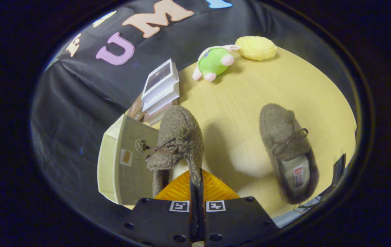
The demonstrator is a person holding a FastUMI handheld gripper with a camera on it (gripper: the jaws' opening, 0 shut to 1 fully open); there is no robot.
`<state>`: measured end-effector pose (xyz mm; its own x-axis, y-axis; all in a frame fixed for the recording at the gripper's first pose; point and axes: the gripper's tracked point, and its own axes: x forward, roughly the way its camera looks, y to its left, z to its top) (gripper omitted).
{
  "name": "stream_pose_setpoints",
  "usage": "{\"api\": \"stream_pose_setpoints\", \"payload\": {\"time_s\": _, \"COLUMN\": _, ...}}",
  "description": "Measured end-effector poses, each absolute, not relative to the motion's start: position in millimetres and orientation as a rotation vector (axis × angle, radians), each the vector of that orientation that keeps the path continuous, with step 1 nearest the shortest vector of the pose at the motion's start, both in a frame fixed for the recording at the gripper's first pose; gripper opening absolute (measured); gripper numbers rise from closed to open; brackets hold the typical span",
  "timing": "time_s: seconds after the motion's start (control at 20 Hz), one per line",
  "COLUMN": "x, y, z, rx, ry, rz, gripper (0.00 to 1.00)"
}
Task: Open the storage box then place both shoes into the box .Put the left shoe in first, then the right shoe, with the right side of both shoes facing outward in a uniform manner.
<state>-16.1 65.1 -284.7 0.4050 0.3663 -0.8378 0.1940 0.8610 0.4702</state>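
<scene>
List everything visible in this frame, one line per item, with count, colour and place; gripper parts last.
held slipper: 1, brown fuzzy with a bow and pompom, lifted above the table, its collar edge pinched between the fingers.
second slipper: 1, brown fuzzy with a bow, lying on the table to the right of the held one.
storage box: 1, pale cream and olive, beside the held slipper on its left.
stack of books: 1 stack, white covers, beyond the storage box.
plush toy: 1, green and pink, far side of the table.
yellow cushion: 1, next to the plush toy.
table: 1, light wood.
gripper: 1, fingers closed on the held slipper's edge.
</scene>
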Motion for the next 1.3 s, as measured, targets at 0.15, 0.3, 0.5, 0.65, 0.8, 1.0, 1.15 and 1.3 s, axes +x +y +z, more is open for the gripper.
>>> {"api": "stream_pose_setpoints", "payload": {"time_s": 0.15, "x": -7.0, "y": 84.9, "z": -257.4, "rx": 0.581, "ry": 1.139, "rz": 0.134, "gripper": 0.04}}
{"api": "stream_pose_setpoints", "payload": {"time_s": 0.3, "x": 6.3, "y": 111.6, "z": -228.6, "rx": 0.591, "ry": 1.099, "rz": 0.171, "gripper": 0.04}}
{"api": "stream_pose_setpoints", "payload": {"time_s": 0.5, "x": 22.2, "y": 149.7, "z": -199.6, "rx": 0.588, "ry": 1.058, "rz": 0.222, "gripper": 0.04}}
{"api": "stream_pose_setpoints", "payload": {"time_s": 0.65, "x": 26.1, "y": 183.6, "z": -186.6, "rx": 0.604, "ry": 1.049, "rz": 0.266, "gripper": 0.04}}
{"api": "stream_pose_setpoints", "payload": {"time_s": 0.8, "x": 25.7, "y": 218.1, "z": -187.1, "rx": 0.586, "ry": 1.069, "rz": 0.305, "gripper": 0.04}}
{"api": "stream_pose_setpoints", "payload": {"time_s": 1.0, "x": 15.6, "y": 256.9, "z": -202.4, "rx": 0.530, "ry": 1.114, "rz": 0.325, "gripper": 0.04}}
{"api": "stream_pose_setpoints", "payload": {"time_s": 1.15, "x": 12.5, "y": 281.9, "z": -220.6, "rx": 0.502, "ry": 1.150, "rz": 0.325, "gripper": 0.04}}
{"api": "stream_pose_setpoints", "payload": {"time_s": 1.3, "x": 8.6, "y": 298.6, "z": -240.0, "rx": 0.456, "ry": 1.182, "rz": 0.305, "gripper": 0.04}}
